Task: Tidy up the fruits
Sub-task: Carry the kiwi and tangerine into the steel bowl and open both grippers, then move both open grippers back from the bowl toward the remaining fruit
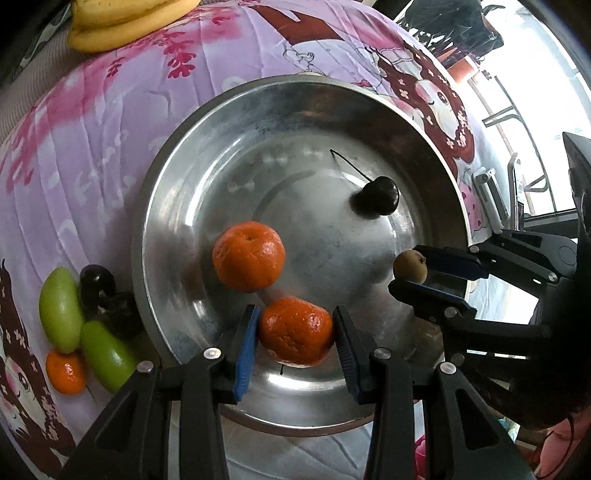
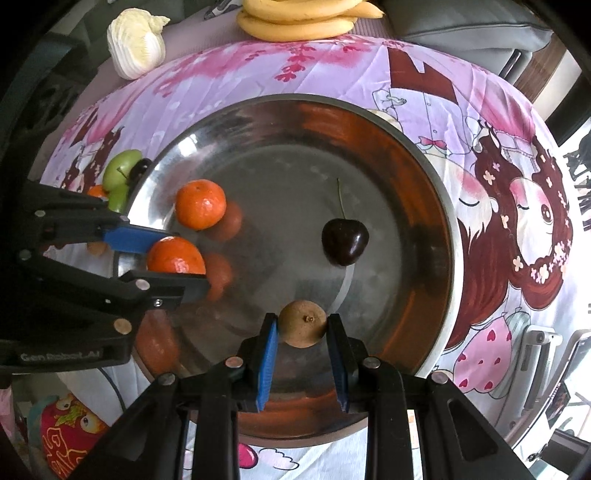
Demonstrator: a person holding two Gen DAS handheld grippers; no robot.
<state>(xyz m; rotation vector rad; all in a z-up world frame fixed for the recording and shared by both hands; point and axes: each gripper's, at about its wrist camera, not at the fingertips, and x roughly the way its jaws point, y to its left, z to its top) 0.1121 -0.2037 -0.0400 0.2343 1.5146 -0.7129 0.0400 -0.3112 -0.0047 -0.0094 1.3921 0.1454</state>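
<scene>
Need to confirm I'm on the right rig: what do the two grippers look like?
Both the left gripper and the right gripper are matte black plastic with angular linkage arms, silver round rivets and blue ribbed pads on the fingers. The left one carries pale "Gen Robot.AI" lettering on its body. No cables or sleeves show.

Fruit in and around the steel bowl

My left claw [image 1: 295, 332] pinches a bumpy orange tangerine [image 1: 295, 331] by its sides, low over the near part of the wide, shiny steel bowl [image 1: 177, 206]; my right claw [image 2: 302, 328] pinches a small round brown fruit [image 2: 302, 323], its stem nub facing me, also over the bowl. On the bowl's floor sit a second tangerine [image 1: 248, 256], stem dimple up, and well apart from it a dark cherry [image 1: 378, 200] with its long thin stem pointing away. Outside the bowl, just beside its rim, lie two green fruits [image 1: 61, 309], a small tangerine [image 1: 66, 372] and a dark plum-like fruit [image 1: 96, 284], huddled together. Yellow bananas [image 1: 125, 22] lie at the far edge.
</scene>
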